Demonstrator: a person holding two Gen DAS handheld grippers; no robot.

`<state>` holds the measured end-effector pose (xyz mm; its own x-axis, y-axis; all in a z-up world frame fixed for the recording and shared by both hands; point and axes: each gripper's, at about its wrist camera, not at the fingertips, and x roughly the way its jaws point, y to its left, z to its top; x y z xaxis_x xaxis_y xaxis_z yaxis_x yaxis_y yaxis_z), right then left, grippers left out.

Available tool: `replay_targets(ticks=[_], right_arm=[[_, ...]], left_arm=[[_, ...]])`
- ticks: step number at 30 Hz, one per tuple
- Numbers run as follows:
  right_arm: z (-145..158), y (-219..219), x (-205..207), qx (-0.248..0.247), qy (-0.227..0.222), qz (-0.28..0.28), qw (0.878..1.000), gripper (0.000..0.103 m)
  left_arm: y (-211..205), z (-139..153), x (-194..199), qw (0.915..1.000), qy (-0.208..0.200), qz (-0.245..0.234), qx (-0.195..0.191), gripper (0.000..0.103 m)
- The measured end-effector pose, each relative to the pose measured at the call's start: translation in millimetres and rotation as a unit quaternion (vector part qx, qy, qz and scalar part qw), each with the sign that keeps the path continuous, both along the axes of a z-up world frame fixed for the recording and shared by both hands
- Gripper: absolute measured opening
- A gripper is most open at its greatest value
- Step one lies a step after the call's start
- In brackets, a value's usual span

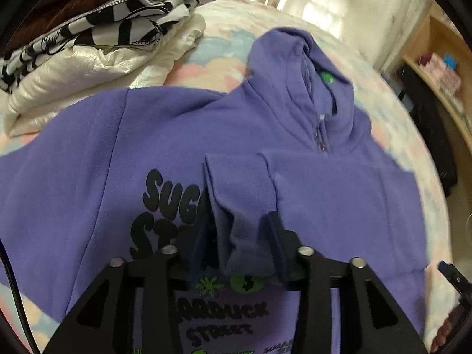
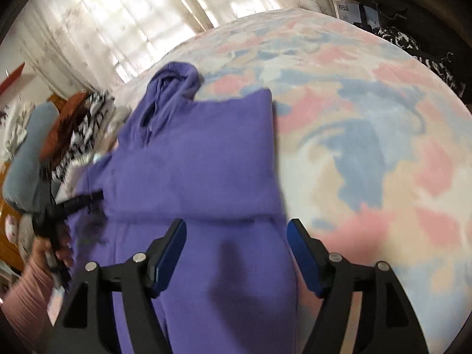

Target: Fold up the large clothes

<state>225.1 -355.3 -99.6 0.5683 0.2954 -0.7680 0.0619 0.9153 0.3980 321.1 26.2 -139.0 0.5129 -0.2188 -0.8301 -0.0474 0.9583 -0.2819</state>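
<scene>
Midway through a fold, you have a purple hoodie [image 1: 165, 135] spread chest-up across a pastel bedspread [image 2: 368, 135], filling the centre of both views. Your left gripper [image 1: 240, 233], at bottom centre of the left view, is closed on the cuff of a sleeve [image 1: 236, 183], the cloth bunched between its dark pads; you appear to hold it there to lay the sleeve across the printed chest, narrowing the garment for the next fold. Your right gripper [image 2: 236, 253], at bottom centre of the right view, hangs wide open over the hoodie's right side and grips nothing, the folded-in panel lying just ahead of its blue pads [image 2: 171, 253]; it looks ready to press or pinch that edge. The hood [image 1: 298, 67] lies upper centre in the left view, zip partly undone, and will need tucking later.

Around the work, a stack of folded clothes [image 1: 97, 44], black-and-white print on white, sits at upper left of the left view, just beside the hoodie's shoulder, and could crowd a wide fold. Curtains [image 2: 124, 14] glow behind the bed. A wooden shelf [image 1: 442, 67] stands at the right edge, well apart.
</scene>
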Motion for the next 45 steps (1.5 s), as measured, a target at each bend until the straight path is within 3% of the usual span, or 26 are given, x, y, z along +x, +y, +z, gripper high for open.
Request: replay_targets(ticks=[9, 11, 13, 14, 15, 16, 20, 22, 25, 28, 30, 33, 37, 42, 45], right_arm=[[-27, -20, 107, 0.032, 0.022, -0.049, 0.998, 0.071], [-37, -23, 124, 0.042, 0.031, -0.058, 0.997, 0.071], [-47, -25, 135, 0.052, 0.044, -0.066, 0.996, 0.068], [-51, -24, 138, 0.054, 0.045, -0.063, 0.996, 0.061], [-54, -21, 141, 0.051, 0.047, -0.05, 0.996, 0.025], [-52, -19, 142, 0.041, 0.047, -0.038, 0.997, 0.012], [-28, -26, 126, 0.026, -0.034, -0.059, 0.997, 0.011], [-39, -32, 127, 0.028, -0.018, -0.076, 0.997, 0.011], [-58, -30, 132, 0.021, 0.022, -0.076, 0.997, 0.017], [-44, -37, 122, 0.033, 0.032, -0.091, 0.995, 0.029], [-25, -34, 111, 0.011, 0.017, -0.087, 0.996, 0.033], [-2, -23, 91, -0.02, -0.009, -0.066, 0.998, 0.039], [13, 12, 72, -0.03, -0.019, -0.012, 0.999, 0.039], [-3, 85, 66, -0.029, -0.002, 0.059, 0.998, 0.039], [-22, 119, 66, -0.028, 0.018, 0.087, 0.996, 0.039]], left_arm=[[2, -9, 21, 1.0, -0.006, -0.006, 0.004, 0.041], [-3, -9, 26, 0.9999, -0.004, -0.01, 0.003, 0.02], [-8, -6, 31, 0.9999, -0.005, -0.014, 0.007, 0.009], [-13, -2, 33, 0.9996, -0.009, -0.015, 0.02, 0.007], [-16, 2, 33, 0.9993, -0.017, -0.019, 0.029, 0.007], [-20, 7, 33, 0.9988, -0.027, -0.023, 0.034, 0.005], [-26, 34, 29, 0.9935, -0.1, -0.028, 0.046, 0.005], [-24, 25, 35, 0.995, -0.083, -0.019, 0.052, 0.006], [-22, -6, 44, 0.9963, -0.023, -0.018, 0.08, 0.007], [-10, -7, 35, 0.9967, -0.03, -0.008, 0.075, 0.026], [1, 0, 30, 0.9979, -0.027, -0.003, 0.059, 0.028], [13, 19, 16, 0.9962, -0.045, 0.01, 0.074, 0.028], [4, 37, 5, 0.9949, -0.066, -0.003, 0.077, 0.025], [-35, 34, 7, 0.9958, -0.053, -0.036, 0.065, 0.025], [-64, 19, 5, 0.9945, -0.046, -0.051, 0.079, 0.025]])
